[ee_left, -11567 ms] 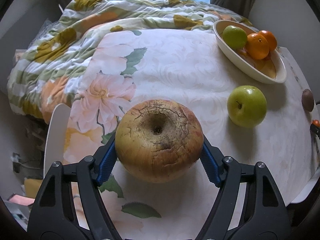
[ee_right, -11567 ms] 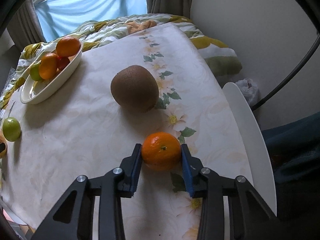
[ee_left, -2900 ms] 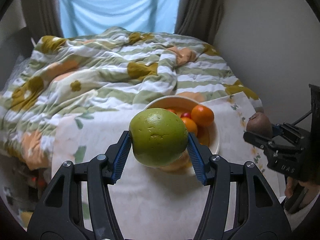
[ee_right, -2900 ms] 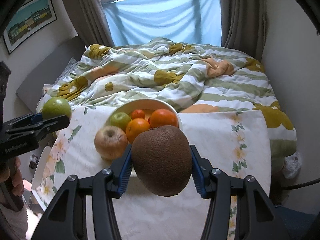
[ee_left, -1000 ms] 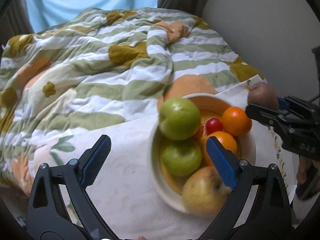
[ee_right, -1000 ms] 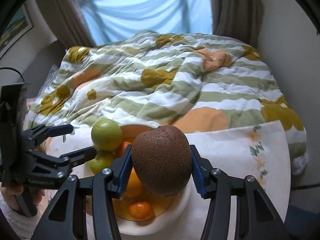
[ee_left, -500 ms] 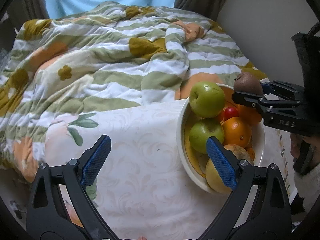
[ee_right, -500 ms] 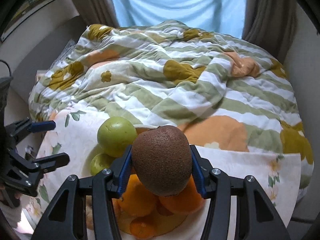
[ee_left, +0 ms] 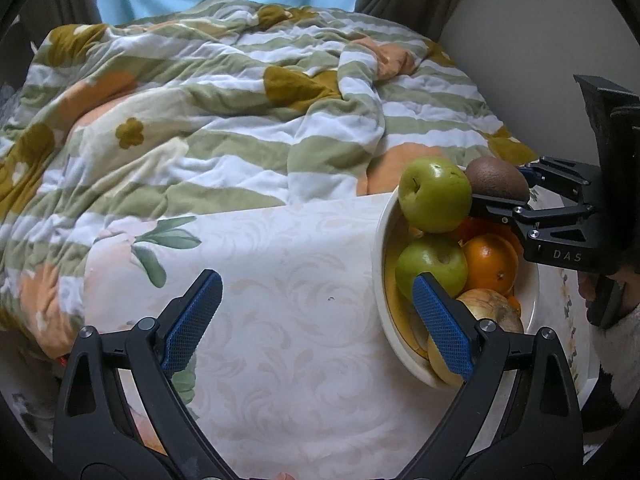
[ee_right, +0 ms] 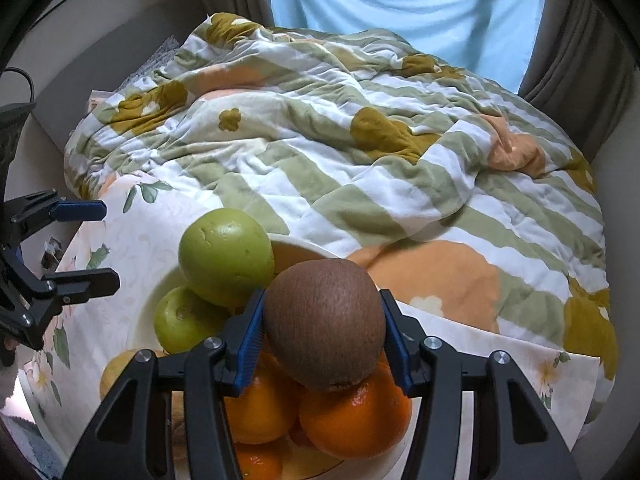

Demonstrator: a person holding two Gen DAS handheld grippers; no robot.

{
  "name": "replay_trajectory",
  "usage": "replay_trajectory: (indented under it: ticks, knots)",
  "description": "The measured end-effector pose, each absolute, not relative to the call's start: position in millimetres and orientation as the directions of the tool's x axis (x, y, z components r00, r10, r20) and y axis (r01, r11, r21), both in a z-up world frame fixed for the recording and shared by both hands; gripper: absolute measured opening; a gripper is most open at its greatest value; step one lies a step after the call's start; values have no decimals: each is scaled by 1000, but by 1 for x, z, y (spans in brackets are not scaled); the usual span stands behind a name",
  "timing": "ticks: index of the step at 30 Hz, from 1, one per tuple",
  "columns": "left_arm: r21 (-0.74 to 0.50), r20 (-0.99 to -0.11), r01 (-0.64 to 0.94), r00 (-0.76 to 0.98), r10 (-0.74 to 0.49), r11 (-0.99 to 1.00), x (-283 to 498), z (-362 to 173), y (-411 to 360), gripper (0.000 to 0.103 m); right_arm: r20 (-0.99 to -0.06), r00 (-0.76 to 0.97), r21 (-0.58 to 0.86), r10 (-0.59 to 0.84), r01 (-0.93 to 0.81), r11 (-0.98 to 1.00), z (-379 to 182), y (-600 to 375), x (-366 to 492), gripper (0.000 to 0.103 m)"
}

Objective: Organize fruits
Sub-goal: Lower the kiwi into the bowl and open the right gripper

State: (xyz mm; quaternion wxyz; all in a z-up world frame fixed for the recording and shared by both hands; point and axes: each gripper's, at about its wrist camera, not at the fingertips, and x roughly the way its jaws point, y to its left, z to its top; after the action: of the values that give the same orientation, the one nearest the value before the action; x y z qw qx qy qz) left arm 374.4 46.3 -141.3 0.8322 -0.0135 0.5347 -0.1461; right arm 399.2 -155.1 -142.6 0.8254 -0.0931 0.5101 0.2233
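Left gripper now released and backed off the bowl; right gripper, fingers still clenched on kiwi, now over the pile, likely last fruit.

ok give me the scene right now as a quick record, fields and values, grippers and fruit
left gripper: open, empty, over the tablecloth beside the bowl
right gripper: shut on the kiwi, above the oranges
bowl: cream, on the floral tablecloth
in bowl: upper green apple stacked on lower green apple, orange, russet apple
behind table: striped floral quilt
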Motion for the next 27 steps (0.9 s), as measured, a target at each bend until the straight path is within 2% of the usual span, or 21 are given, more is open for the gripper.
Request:
replay_trajectory:
  ticks: [11, 13, 15, 23, 25, 27]
  knots:
    - [-178, -888, 227, 382, -256, 957, 376, -143, 50, 103, -888, 375, 72, 266, -458, 886, -148, -157, 400, 56]
    - [-180, -888, 225, 381, -256, 958, 376, -144, 51, 103, -888, 386, 51, 249, -457, 888, -147, -157, 398, 70]
    - [-175, -888, 224, 384, -252, 959, 375, -143, 51, 103, -883, 398, 43, 248, -458, 888, -144, -158, 397, 77]
    - [-148, -878, 213, 421, -227, 966, 360, -126, 46, 103, -844, 470, 28, 259, -443, 896, -122, -165, 383, 92]
    - [-137, -872, 204, 440, -216, 969, 353, -116, 44, 103, -827, 494, 30, 268, -438, 899, -110, -167, 376, 103]
    - [-128, -861, 192, 466, -205, 973, 343, -103, 43, 103, -807, 524, 28, 273, -428, 903, -95, -170, 365, 103]
